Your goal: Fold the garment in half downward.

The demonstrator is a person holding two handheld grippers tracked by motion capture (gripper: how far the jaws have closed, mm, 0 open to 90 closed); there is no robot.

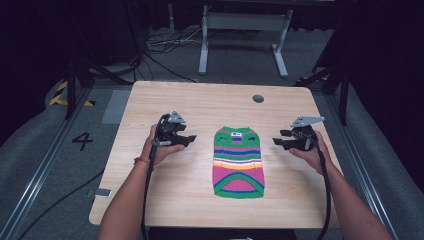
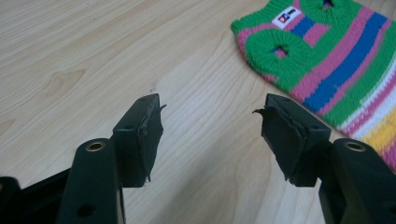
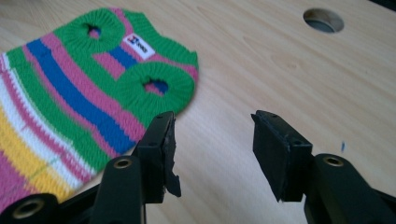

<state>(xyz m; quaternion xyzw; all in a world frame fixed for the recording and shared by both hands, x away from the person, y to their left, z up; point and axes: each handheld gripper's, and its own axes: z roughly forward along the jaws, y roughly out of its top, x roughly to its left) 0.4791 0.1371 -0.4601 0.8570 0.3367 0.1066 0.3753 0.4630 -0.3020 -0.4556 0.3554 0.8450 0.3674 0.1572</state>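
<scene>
Striped knit sweater [image 1: 238, 162] lies flat, neck end toward table's far edge

Pretty dim room, most of the light lands on the light wood table [image 1: 165, 200], which has a round cable hole [image 1: 258, 98] near the far edge. Grey carpet floor [image 1: 45, 150] with a "4" [image 1: 82, 140] marked on it to the left, plus yellow-black hazard tape [image 1: 60, 93]. Behind the table there's a white metal frame [image 1: 243, 30] and loose black cables [image 1: 160, 50] on the floor. Dark curtains [image 1: 385, 75] on the sides.
</scene>
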